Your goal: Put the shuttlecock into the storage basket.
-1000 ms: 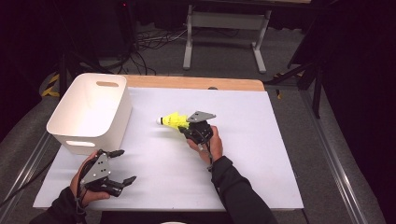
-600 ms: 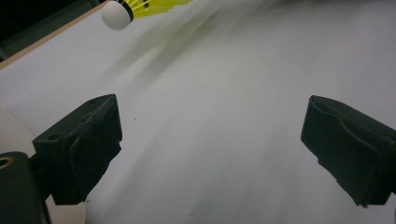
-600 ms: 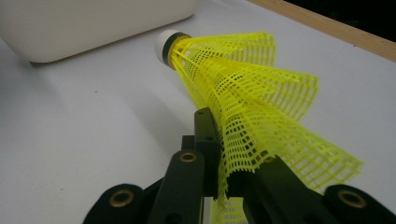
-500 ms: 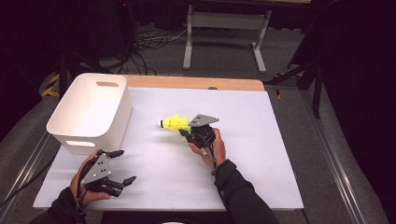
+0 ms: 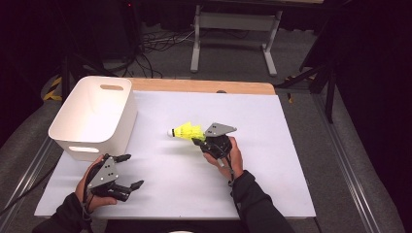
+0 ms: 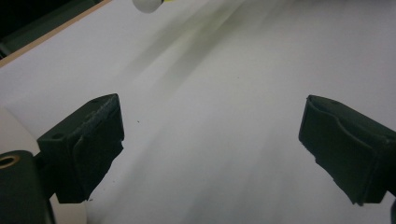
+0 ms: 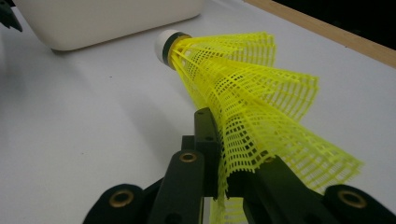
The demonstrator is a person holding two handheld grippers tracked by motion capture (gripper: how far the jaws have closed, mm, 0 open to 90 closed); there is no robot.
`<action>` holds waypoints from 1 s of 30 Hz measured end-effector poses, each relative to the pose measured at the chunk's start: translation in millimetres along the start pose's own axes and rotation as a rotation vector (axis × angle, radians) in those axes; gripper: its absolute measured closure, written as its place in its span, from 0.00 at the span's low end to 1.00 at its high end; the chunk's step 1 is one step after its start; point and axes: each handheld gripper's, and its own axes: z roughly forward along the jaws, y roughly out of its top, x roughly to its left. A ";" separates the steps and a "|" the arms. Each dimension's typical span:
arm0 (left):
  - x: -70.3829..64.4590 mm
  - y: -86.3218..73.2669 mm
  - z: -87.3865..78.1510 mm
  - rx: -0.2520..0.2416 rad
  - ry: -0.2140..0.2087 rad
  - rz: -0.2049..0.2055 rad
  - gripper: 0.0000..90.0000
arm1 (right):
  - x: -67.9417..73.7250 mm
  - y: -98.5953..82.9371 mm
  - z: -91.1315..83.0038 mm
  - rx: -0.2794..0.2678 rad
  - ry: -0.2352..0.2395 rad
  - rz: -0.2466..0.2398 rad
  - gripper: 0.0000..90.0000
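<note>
Dark floor with loose cables and a metal stand (image 5: 235,34) surrounds the desk (image 5: 291,126), whose top is covered by a white sheet with a strip of bare wood along its far edge. At far left on the sheet we see a white bin (image 5: 94,116) with cut-out handles, standing upright near the left edge. Just in front of the bin, near the person's side of the desk, we find the left tongs (image 5: 127,171) held in the left hand (image 5: 90,189); its two black jaws are spread wide apart with nothing between them. In the left gripper view the same tongs (image 6: 210,154) frames bare white sheet, with the white tip of the shuttlecock (image 6: 147,4) at the top edge. Toward the middle of the desk we see the yellow shuttlecock (image 5: 184,131), white tip pointing left toward the bin, well apart from it. Its mesh skirt is pinched by the right tongs (image 5: 198,141), held in the right hand (image 5: 228,155). In the right gripper view the right tongs (image 7: 224,179) is closed on the skirt of the shuttlecock (image 7: 243,93), and the bin (image 7: 107,21) lies beyond.
</note>
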 end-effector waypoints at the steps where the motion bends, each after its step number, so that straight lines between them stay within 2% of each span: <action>1: 0.8 1.4 2.2 0.000 -0.004 -0.001 0.09 | 0.0 -1.7 -4.0 -0.001 0.006 -0.007 0.98; 5: 1.6 6.0 10.3 0.025 0.001 -0.001 0.09 | 1.0 -3.3 -10.2 -0.002 0.010 -0.019 0.98; 12: 4.0 11.0 19.3 0.041 -0.018 -0.009 0.11 | 5.3 -1.8 -19.6 -0.005 0.032 -0.042 0.98; 14: 5.3 14.2 24.8 0.049 -0.029 -0.013 0.10 | 8.2 0.1 -22.8 0.000 0.047 -0.069 0.98; 16: 5.3 15.9 27.0 0.049 -0.025 -0.008 0.11 | 8.7 0.7 -23.7 -0.002 0.053 -0.075 0.98; 17: 5.3 17.5 29.3 0.048 -0.030 -0.004 0.11 | 11.0 2.7 -26.5 0.000 0.061 -0.097 0.98; 24: 5.1 24.8 41.4 0.057 -0.036 0.018 0.11 | 15.2 5.3 -29.5 0.010 0.074 -0.130 0.98; 30: 5.2 31.3 46.9 0.056 -0.043 0.044 0.13 | 21.2 6.7 -28.6 0.023 0.117 -0.160 0.98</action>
